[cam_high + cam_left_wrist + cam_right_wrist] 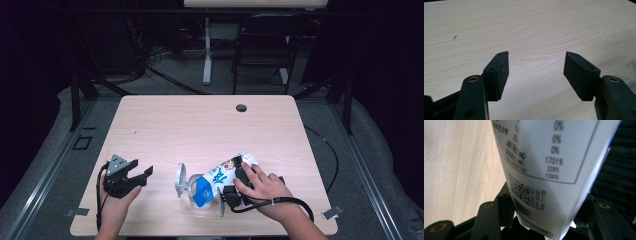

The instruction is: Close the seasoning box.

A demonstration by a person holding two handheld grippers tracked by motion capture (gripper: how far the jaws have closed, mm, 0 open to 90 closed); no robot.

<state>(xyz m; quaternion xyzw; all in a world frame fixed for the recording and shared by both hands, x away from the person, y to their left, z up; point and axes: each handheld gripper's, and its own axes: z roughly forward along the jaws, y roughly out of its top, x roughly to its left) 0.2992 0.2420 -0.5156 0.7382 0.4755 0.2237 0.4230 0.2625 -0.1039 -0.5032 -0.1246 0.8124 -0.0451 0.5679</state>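
Note:
A white packet (222, 175) with blue print and a blue end lies tilted on the wooden table (200, 125), near its front edge. Its blue end rests over a clear container (196, 201), and a round grey-white lid (180, 180) stands beside that. My right gripper (235, 182) is under a hand and shut on the packet. In the right gripper view the packet (544, 170) shows a printed table and a square code, with my right gripper (544, 200) pressing both sides. My left gripper (141, 172) rests at the front left, open. Bare wood lies between the jaws of that left gripper (537, 67).
A round cable hole (241, 108) is near the table's far edge. Behind the table stand a dark folding chair (262, 47) and a white table leg (207, 50). A black cable (330, 150) runs off the right side.

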